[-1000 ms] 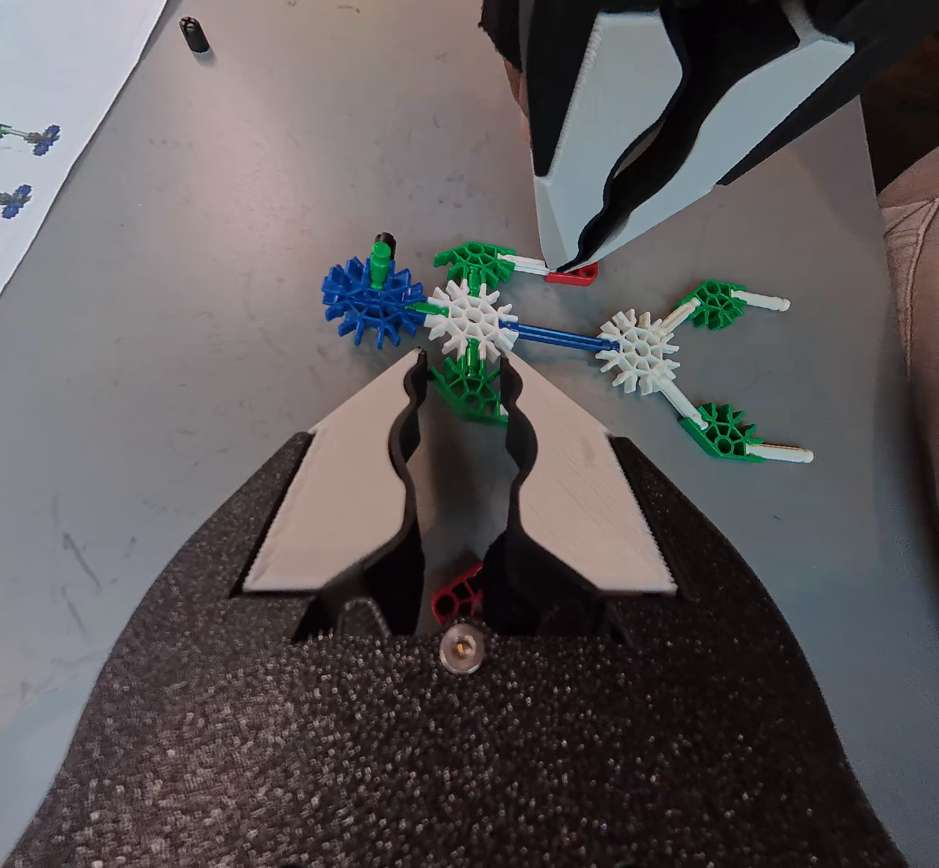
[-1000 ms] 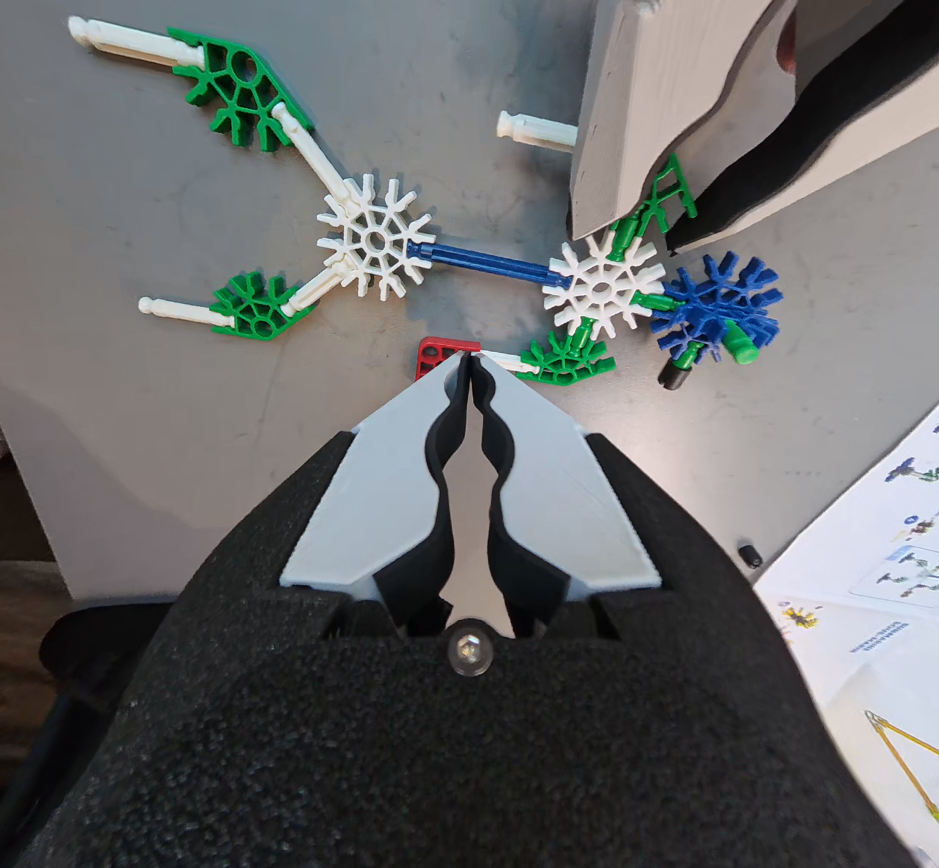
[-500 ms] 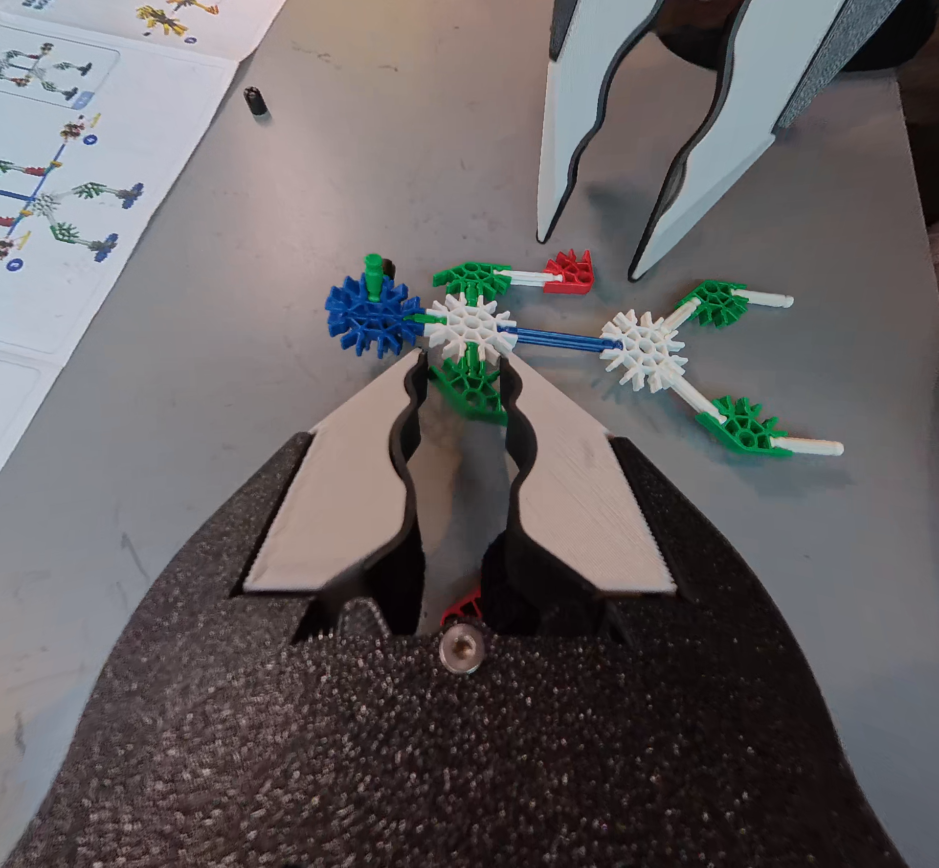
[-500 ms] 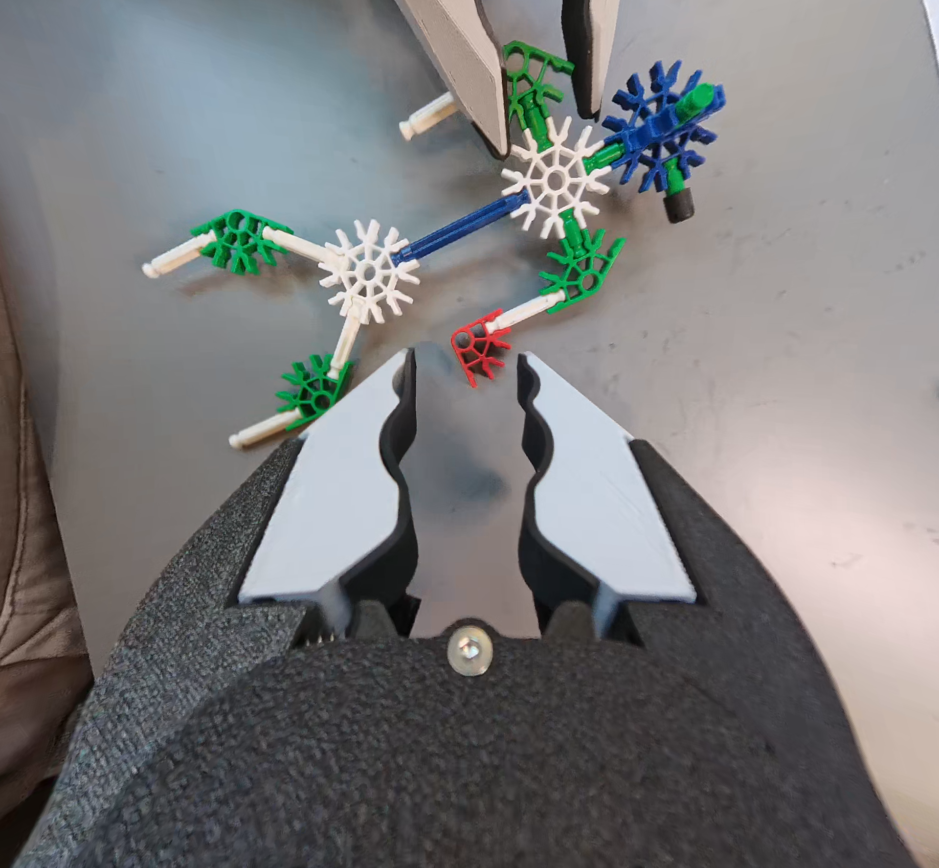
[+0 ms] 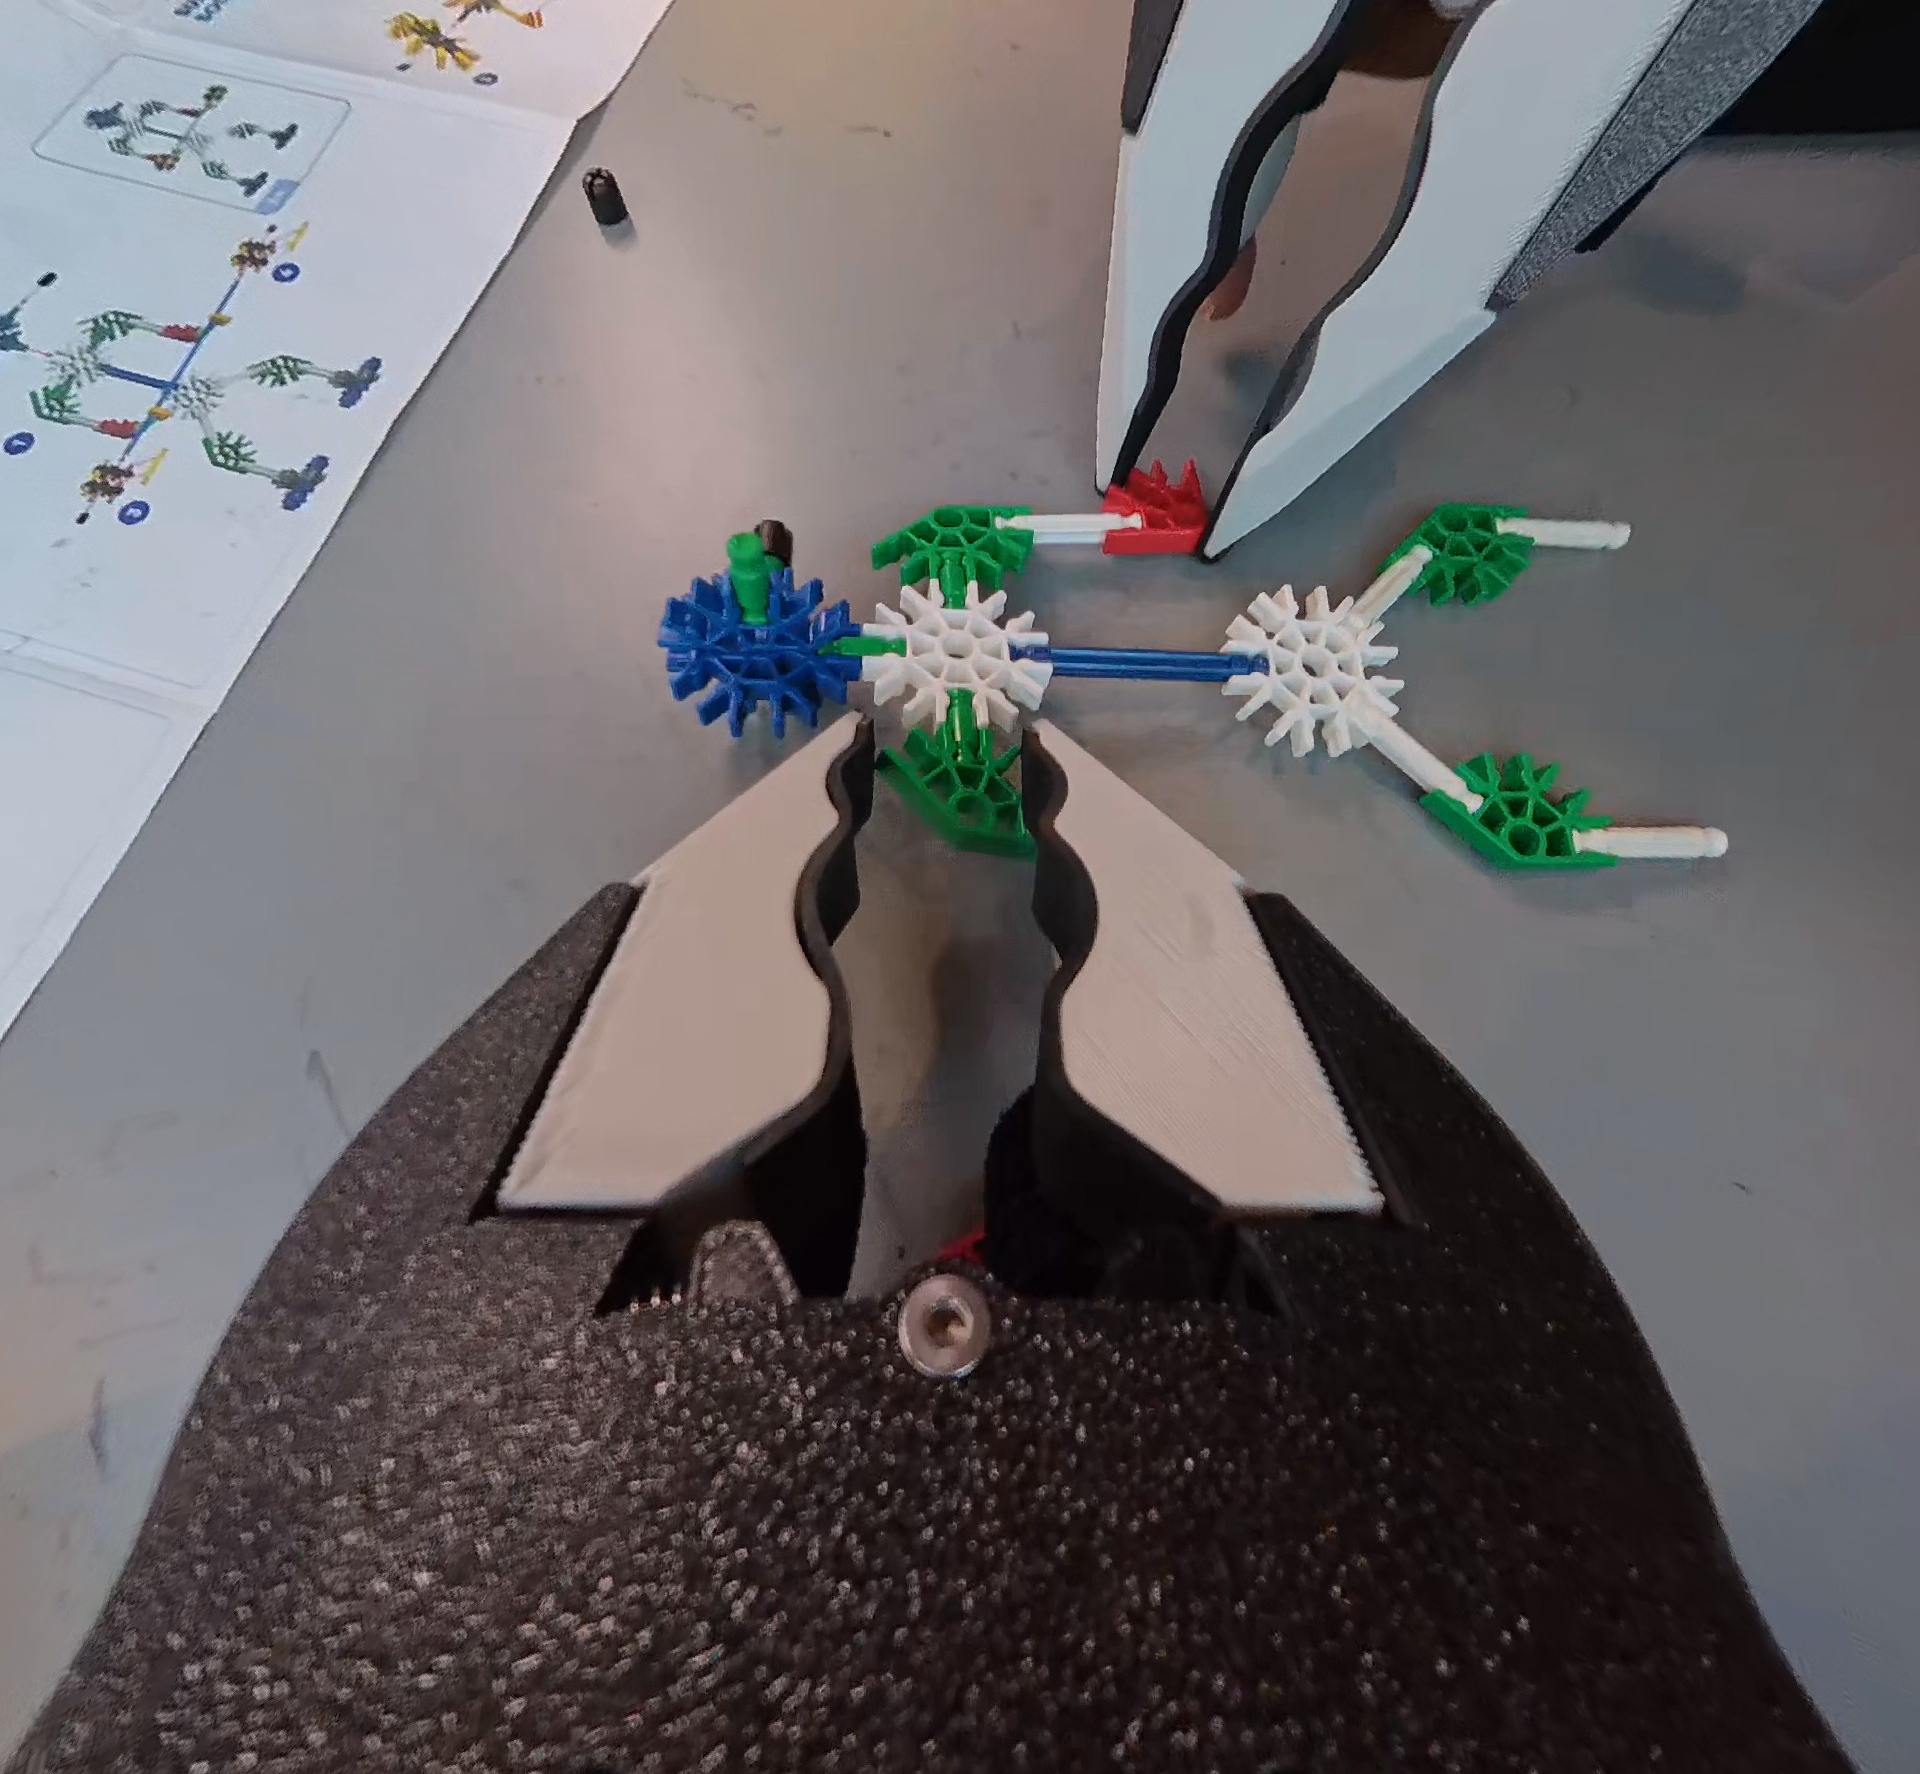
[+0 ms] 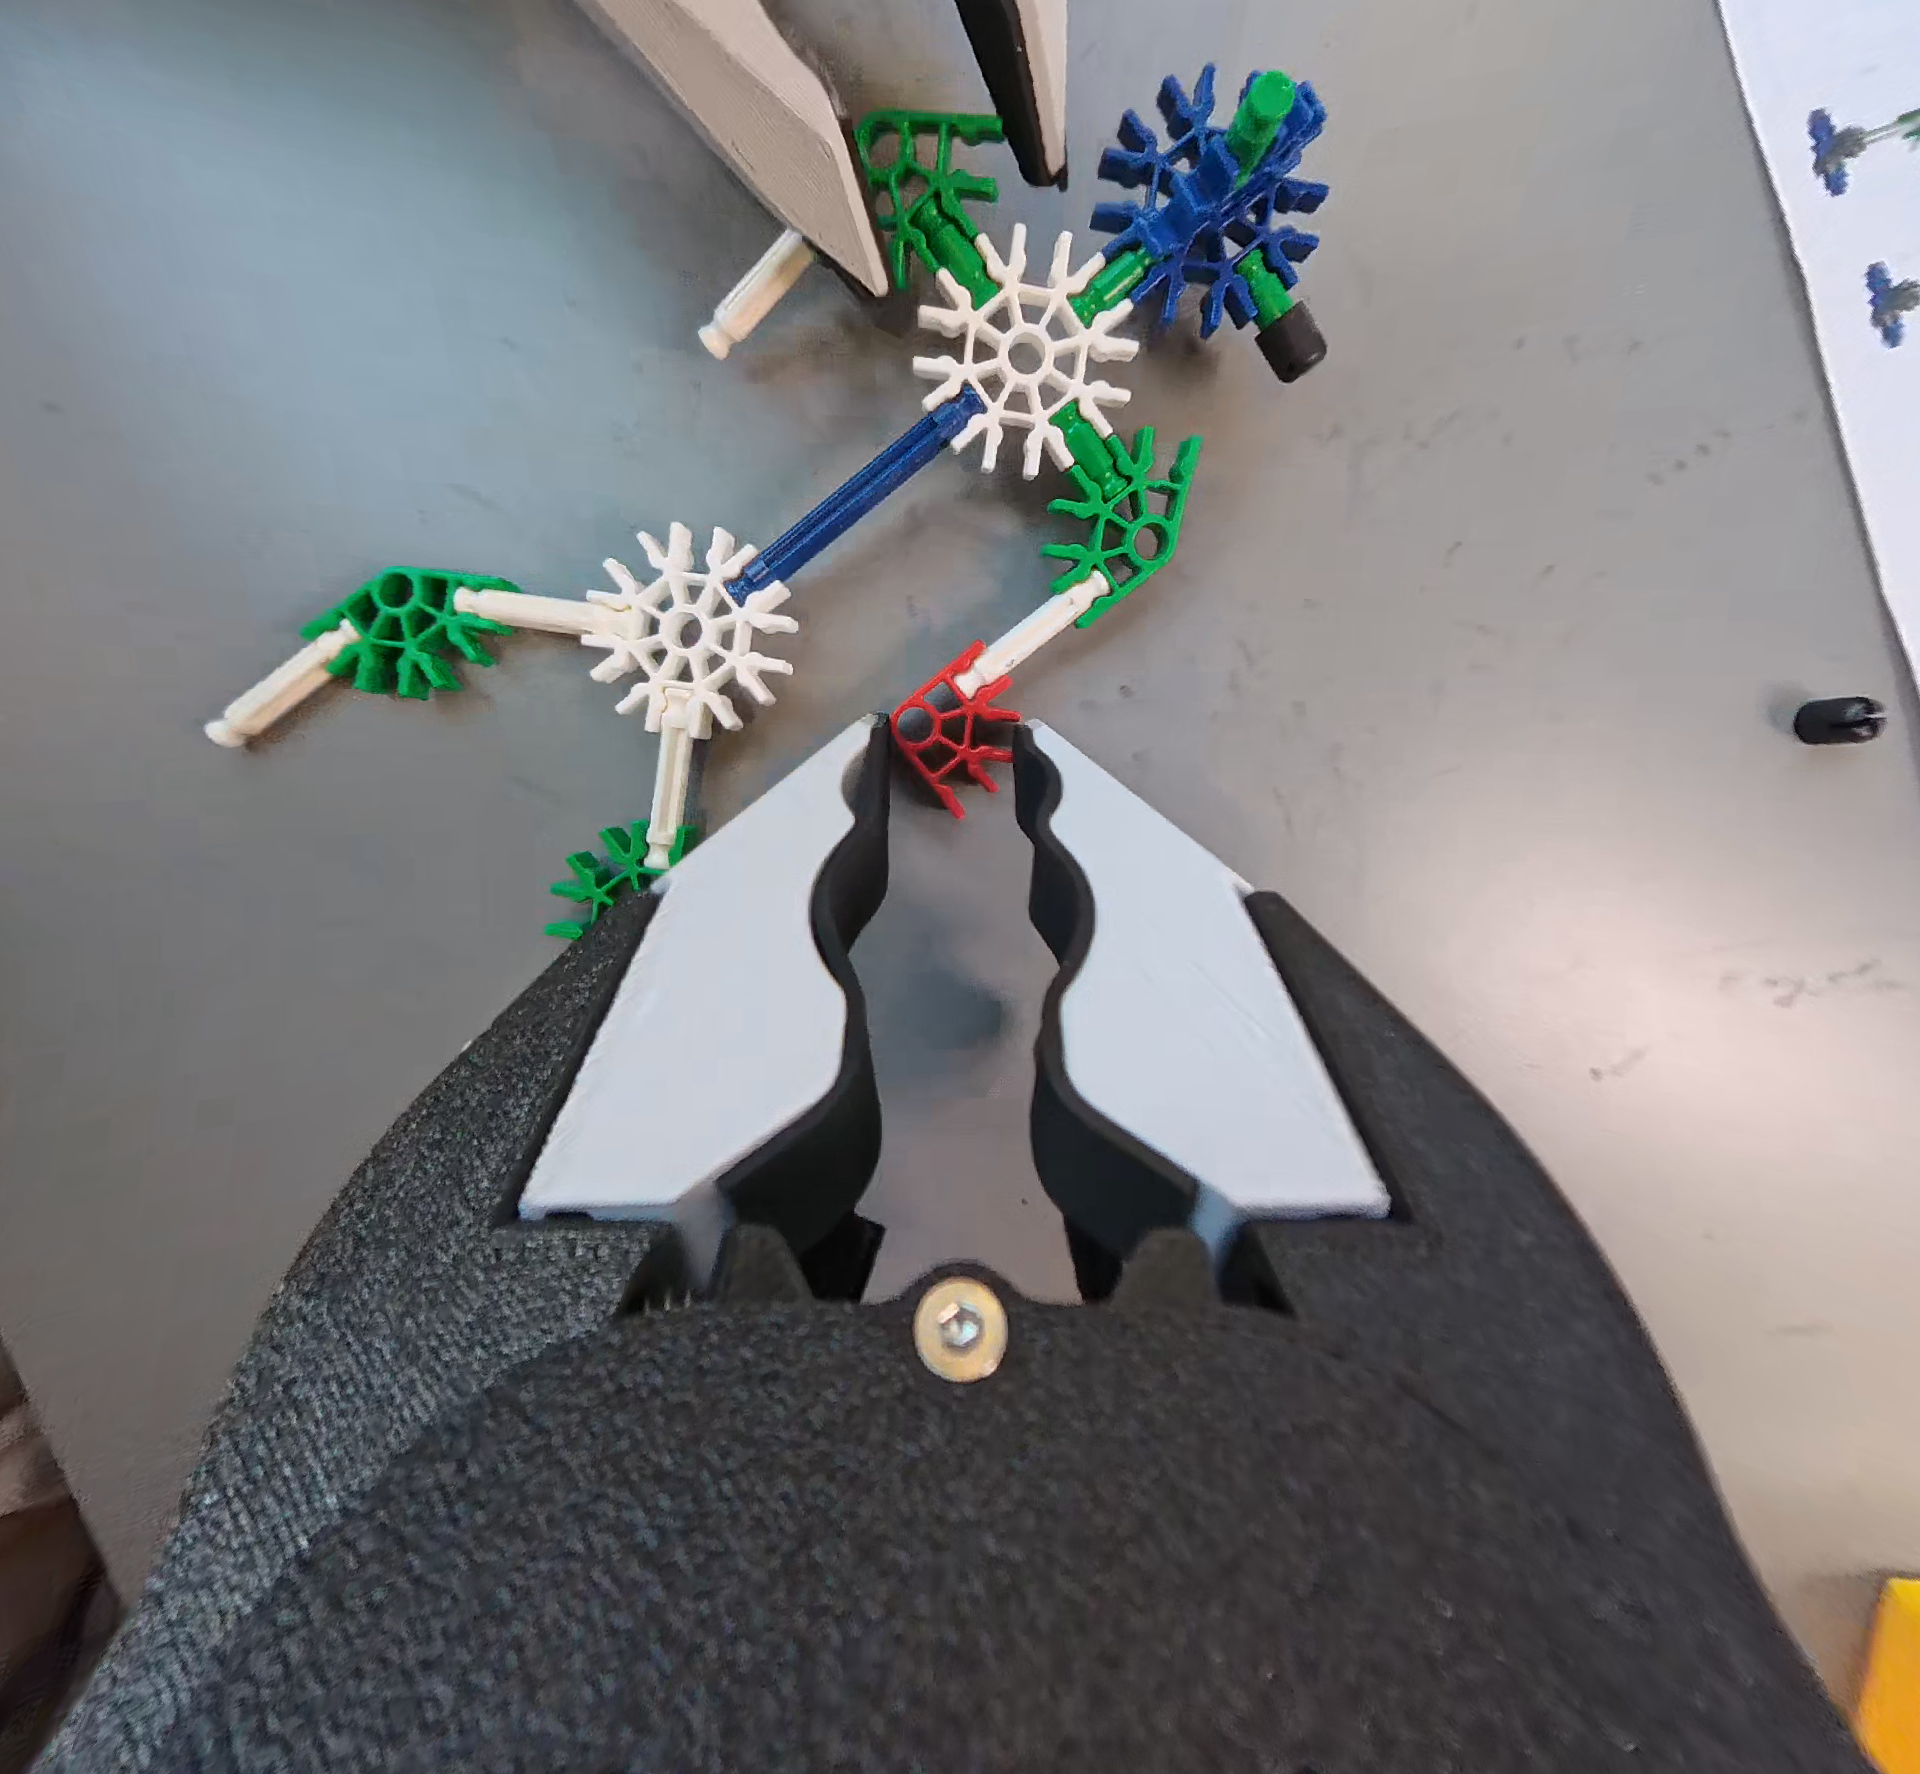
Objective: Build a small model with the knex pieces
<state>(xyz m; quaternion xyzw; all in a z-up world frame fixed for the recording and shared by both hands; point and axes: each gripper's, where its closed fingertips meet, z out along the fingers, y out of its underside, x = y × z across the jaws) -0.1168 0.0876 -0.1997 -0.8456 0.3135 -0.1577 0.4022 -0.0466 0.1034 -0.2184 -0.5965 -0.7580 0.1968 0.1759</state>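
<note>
A rod-and-connector toy model lies flat on the grey table (image 5: 520, 789). Two white snowflake connectors (image 5: 956, 654) (image 6: 1023, 353) are joined by a blue rod (image 5: 1138, 664), with a blue snowflake connector (image 5: 753, 649) at one end. My left gripper (image 5: 945, 742) (image 6: 956, 228) is closed around a green connector (image 5: 961, 789) (image 6: 925, 166) beside the white hub. My right gripper (image 6: 951, 732) (image 5: 1158, 519) is closed around the red connector (image 6: 951, 732) (image 5: 1153, 514) on the end of a white rod (image 6: 1034, 633).
A printed instruction sheet (image 5: 208, 270) (image 6: 1849, 62) lies at the table's side. A small black cap (image 5: 606, 197) (image 6: 1834, 718) sits loose near it. A yellow object (image 6: 1891, 1672) shows at a corner. A red piece (image 5: 961, 1246) peeks out under my left gripper's base. The left gripper's tips are roughly 8 cm from the right gripper's. From the right gripper's tips to the small black cap (image 6: 1834, 718) is close to 15 cm. My left wrist view (image 5: 612, 201) looks at it from another angle.
My right gripper opened, pulled back, then came down and narrowed around the red connector. The red connector now sits on the white rod. My left gripper stayed on the green connector.
</note>
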